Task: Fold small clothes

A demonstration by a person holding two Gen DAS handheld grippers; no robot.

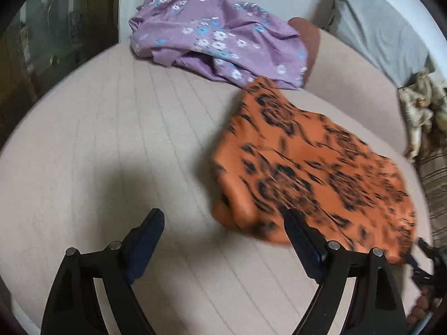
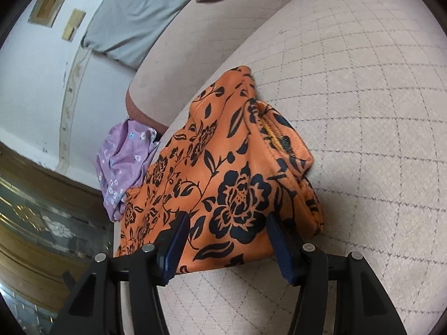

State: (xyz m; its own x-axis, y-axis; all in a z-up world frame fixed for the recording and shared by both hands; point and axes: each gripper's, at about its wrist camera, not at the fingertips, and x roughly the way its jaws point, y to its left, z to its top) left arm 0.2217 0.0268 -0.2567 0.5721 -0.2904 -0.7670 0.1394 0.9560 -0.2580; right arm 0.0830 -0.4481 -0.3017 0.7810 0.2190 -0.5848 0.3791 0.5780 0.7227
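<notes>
1. From the left wrist camera, the orange floral garment [image 1: 313, 173] lies blurred on the quilted pink bed cover [image 1: 111, 145], stretching from centre toward 4 o'clock.
2. The left gripper [image 1: 223, 223] hangs over bare cover, its jaws released and wide apart with nothing between them; the right-hand finger overlaps the garment's near edge, and whether it touches the cloth cannot be told.
3. Only this view shows the whole purple floral cloth [image 1: 218, 39], crumpled at 12 o'clock, just beyond the orange garment's far corner.
4. It alone also catches the right gripper [image 1: 424, 262] at the frame's edge near 4 o'clock, beside the garment's end.
5. The right wrist camera gives the garment [image 2: 223, 178] sharp: black roses on orange, layered in folds, with a stitched seam [image 2: 275, 134] showing toward 1 o'clock.
6. There the right gripper [image 2: 227, 240] straddles the garment's near edge, jaws partly apart with cloth between them; the pads do not visibly press it.
7. A grey pillow [image 2: 139, 19] sits at 11 o'clock, and the purple cloth [image 2: 123, 162] peeks out at 9 o'clock.
</notes>
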